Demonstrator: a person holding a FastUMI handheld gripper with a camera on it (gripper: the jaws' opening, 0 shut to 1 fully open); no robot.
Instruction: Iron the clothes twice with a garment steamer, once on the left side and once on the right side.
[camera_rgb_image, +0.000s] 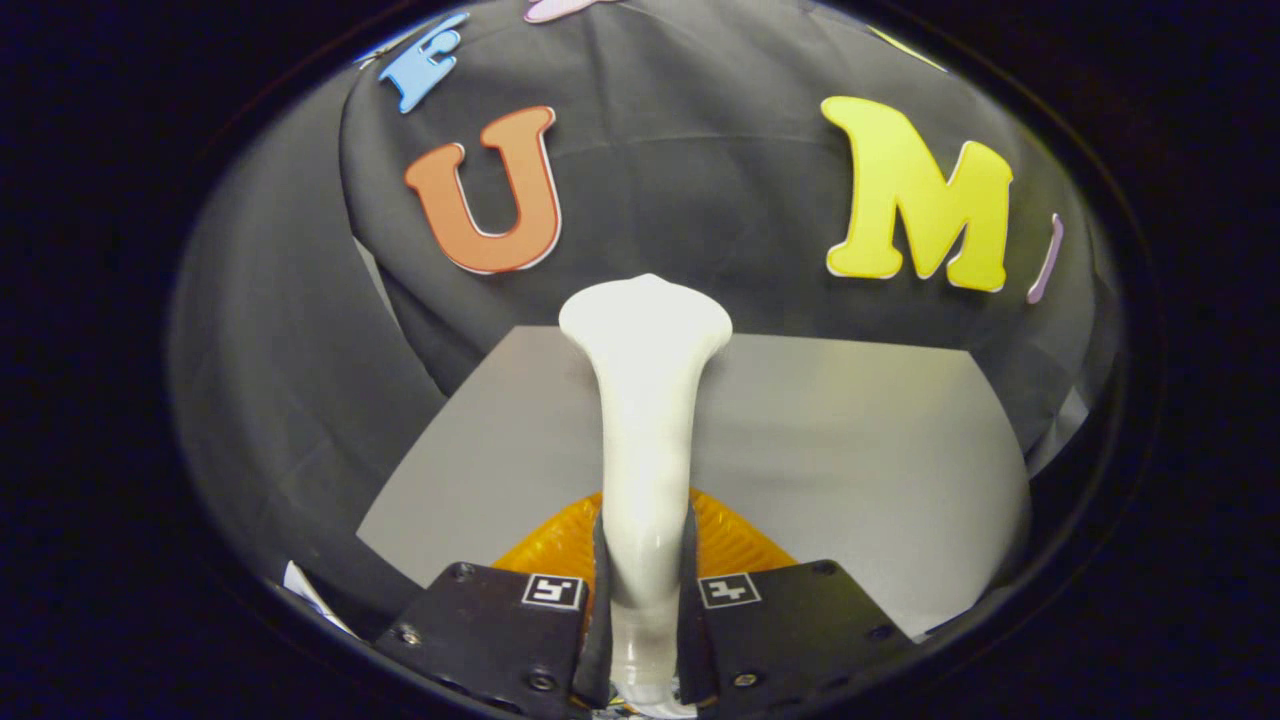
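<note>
Steamer (645, 400) in hand: the white garment steamer stands clamped between the two black fingers of the gripper (645, 600), its slim handle pinched from both sides and its flared head rising beyond the fingertips toward the booth's dark cloth wall (700, 180). Both fingers press on the handle, so the grip looks firm and closed on the tool. An orange ribbed part (735, 540) shows just behind the handle, between the fingers; whether it belongs to the gripper or to something beneath cannot be told.

Beyond the steamer lies a pale grey surface (860, 440), flat and bare where visible, ending at the cloth wall. It may be the table or the garment itself; the view does not settle that, and no sleeve, collar or seam marks it as clothing.

Judged from this, the step in hand is carrying the steamer toward the first pass. To do it well, the head should be kept upright and square in the fingers, without twisting in the pinch, and brought down onto one side of the clothes, then drawn along it in a single steady stroke. The slim handle could swivel if the grip slackens, so pressure should stay even before moving to the other side.
</note>
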